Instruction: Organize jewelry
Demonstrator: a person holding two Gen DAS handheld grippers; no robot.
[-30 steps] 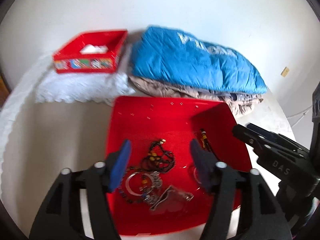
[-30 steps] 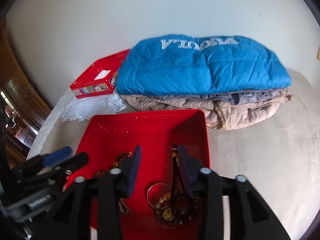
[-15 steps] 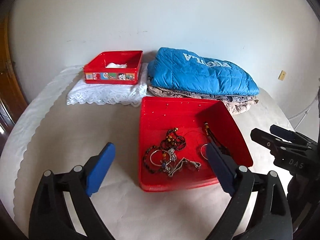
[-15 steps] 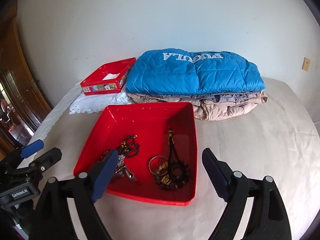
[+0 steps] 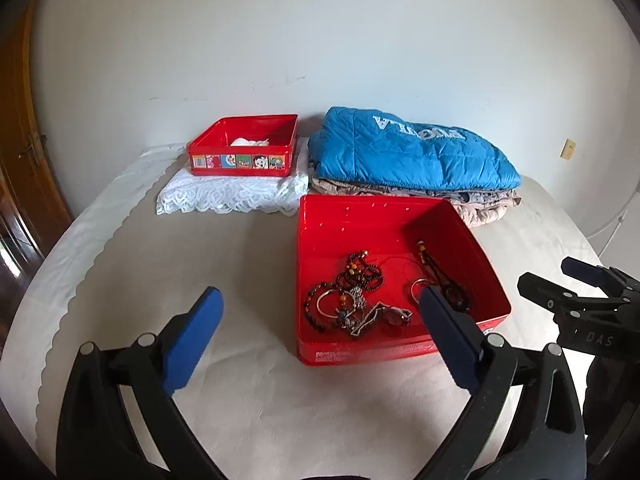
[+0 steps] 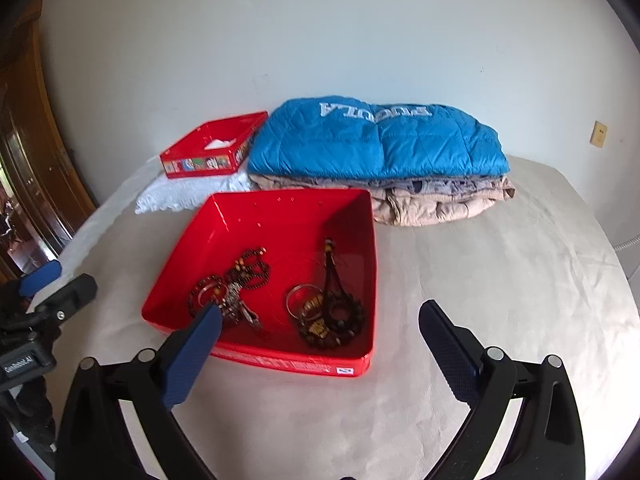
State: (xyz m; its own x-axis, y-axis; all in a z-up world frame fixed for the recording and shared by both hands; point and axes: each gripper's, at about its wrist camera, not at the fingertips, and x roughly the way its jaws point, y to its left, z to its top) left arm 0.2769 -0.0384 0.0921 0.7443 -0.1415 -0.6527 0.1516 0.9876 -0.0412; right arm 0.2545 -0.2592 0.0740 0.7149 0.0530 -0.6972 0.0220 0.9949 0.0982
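Tangled jewelry (image 5: 360,300) lies in a red tray (image 5: 360,216) on a bed (image 5: 200,260), in front of folded jackets (image 5: 412,152). Both grippers, left (image 5: 320,316) and right (image 6: 320,328), hover before the tray, jaws wide apart, holding nothing.

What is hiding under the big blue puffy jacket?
Under the blue jacket lies a pile of folded beige and grey clothes, showing only at their front edges. The jacket covers the rest, so anything further back in the pile cannot be seen.

White wall (image 5: 320,40), wooden door (image 5: 24,140) at left.
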